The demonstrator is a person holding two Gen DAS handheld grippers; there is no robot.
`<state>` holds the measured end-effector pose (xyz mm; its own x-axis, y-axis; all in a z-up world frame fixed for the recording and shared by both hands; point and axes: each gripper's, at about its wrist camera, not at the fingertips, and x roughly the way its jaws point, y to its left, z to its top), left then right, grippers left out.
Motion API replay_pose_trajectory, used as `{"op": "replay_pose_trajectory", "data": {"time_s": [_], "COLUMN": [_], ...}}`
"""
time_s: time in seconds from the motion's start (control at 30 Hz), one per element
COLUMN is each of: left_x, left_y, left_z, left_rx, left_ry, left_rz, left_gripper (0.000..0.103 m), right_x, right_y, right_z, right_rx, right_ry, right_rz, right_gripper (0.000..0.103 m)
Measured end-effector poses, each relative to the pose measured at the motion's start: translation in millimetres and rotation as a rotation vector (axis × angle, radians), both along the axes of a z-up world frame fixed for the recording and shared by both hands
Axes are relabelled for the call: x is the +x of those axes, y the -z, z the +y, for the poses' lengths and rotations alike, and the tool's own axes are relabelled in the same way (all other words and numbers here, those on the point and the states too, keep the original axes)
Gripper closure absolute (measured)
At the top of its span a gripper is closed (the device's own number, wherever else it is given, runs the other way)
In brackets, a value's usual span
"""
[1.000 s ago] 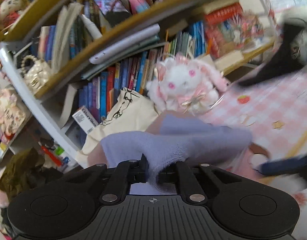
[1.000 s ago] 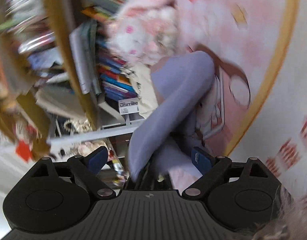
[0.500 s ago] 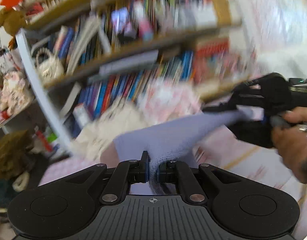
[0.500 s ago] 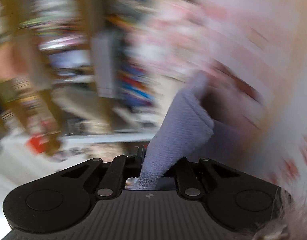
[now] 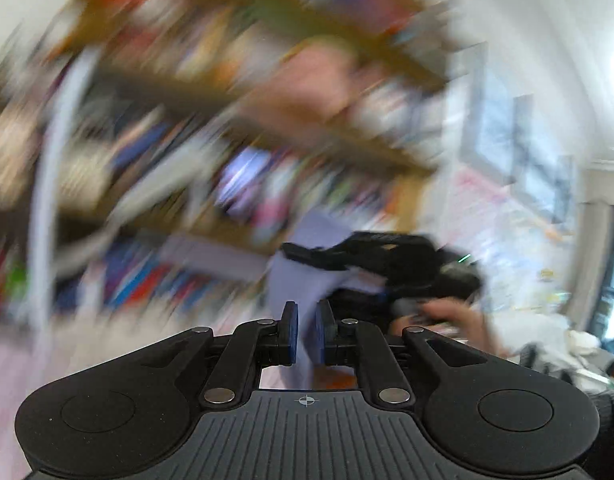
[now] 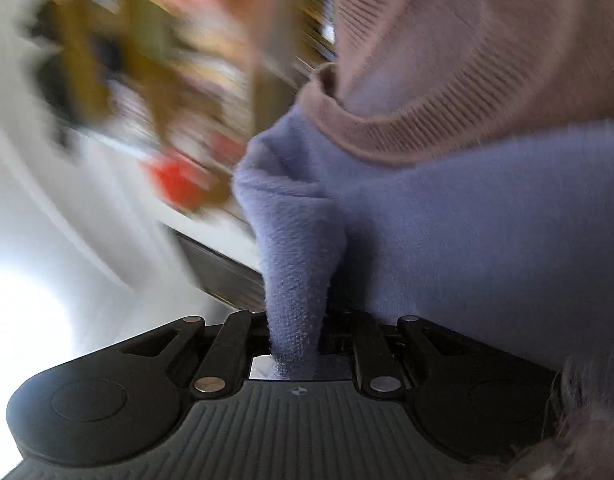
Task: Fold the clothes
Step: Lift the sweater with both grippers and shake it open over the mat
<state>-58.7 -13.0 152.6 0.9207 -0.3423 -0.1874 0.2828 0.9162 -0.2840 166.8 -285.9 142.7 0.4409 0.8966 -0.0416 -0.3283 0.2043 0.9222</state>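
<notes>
Left wrist view is badly smeared, yet the left gripper shows its blue-padded fingers slightly parted, with the lavender garment running up between them; whether the pads touch the cloth I cannot tell. Ahead and to its right, the right gripper holds the same garment. Right wrist view has the right gripper clamped on a fold of lavender knit, with pinkish ribbed fabric above and a blurred bookshelf to the left.

Home room, likely bedroom/study: crammed wooden bookshelf ahead-left of claw, heavily blurred; framed pictures on wall right.
</notes>
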Motion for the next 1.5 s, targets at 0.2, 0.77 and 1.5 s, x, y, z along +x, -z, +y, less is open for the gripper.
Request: {"op": "replay_pose_trajectory", "data": {"time_s": [0.2,0.77,1.5], "left_x": [13,32,70], "left_y": [92,131,188], "left_z": [52,77,56], "left_rx": [-0.042,0.061,0.041], "left_ry": [-0.101,-0.058,-0.326], "left_rz": [0.386,0.469,0.669], "left_gripper": [0.065,0.017,0.047], "right_x": [6,17,-92], "right_y": [132,146,180], "right_z": [83,95,-61], "right_rx": [-0.389,-0.685,-1.184], "right_ry": [-0.067,0.101,0.247], "right_rz": [0.319,0.150,0.088], "right_gripper": [0.091,0.034,0.069]}}
